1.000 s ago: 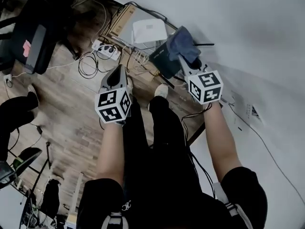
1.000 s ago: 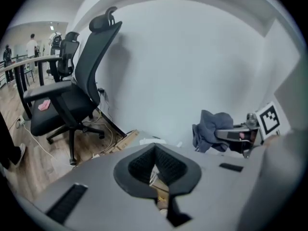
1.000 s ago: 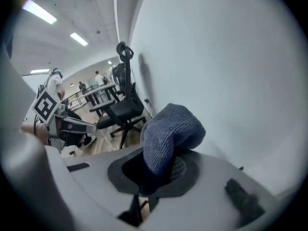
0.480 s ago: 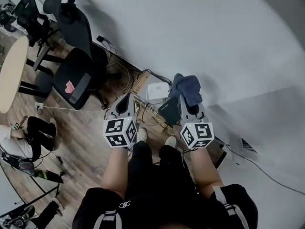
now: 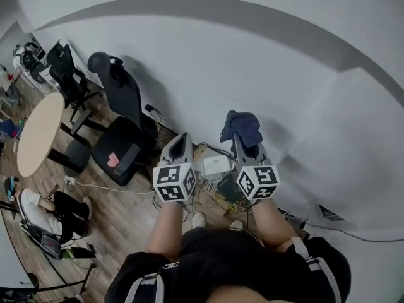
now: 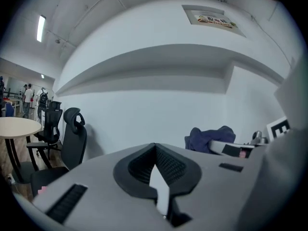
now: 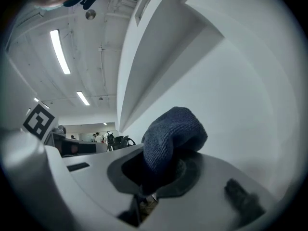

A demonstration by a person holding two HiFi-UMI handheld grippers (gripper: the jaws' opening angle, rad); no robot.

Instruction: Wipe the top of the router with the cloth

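Table (image 5: 38, 134): round, pale top, at the far left, well apart from the work area.
Chair (image 5: 120, 147): black office chair standing against the wall (image 5: 208, 62), left of both grippers.
Left gripper (image 5: 182, 137): held up in front of the person, pointing at the wall. Its own view shows the two finger pads pressed together at the tips with nothing between them. It touches nothing.
White box (image 5: 216, 165): flat, on the floor at the foot of the wall, among a tangle of cables (image 5: 205, 191).
Router (image 5: 226, 187): judged to be the dark flat box just beside the white box, low between the two grippers in the head view. No detail of its top surface can be made out.
Right gripper (image 5: 240, 137): raised level with the left one and also pointing at the wall. Its fingers pinch the cloth, which bulges up and over the tips.
Cloth (image 5: 242, 125): dark blue, bunched, carried in the air against the wall background. It is well apart from the router and touches no surface.
Task status: the cloth is secured. No wiping contact exists at this moment.
Done or pending: the pictures do not show whether the top is wiped.
Remaining, if pending: lower the cloth onto the top and stroke across it.
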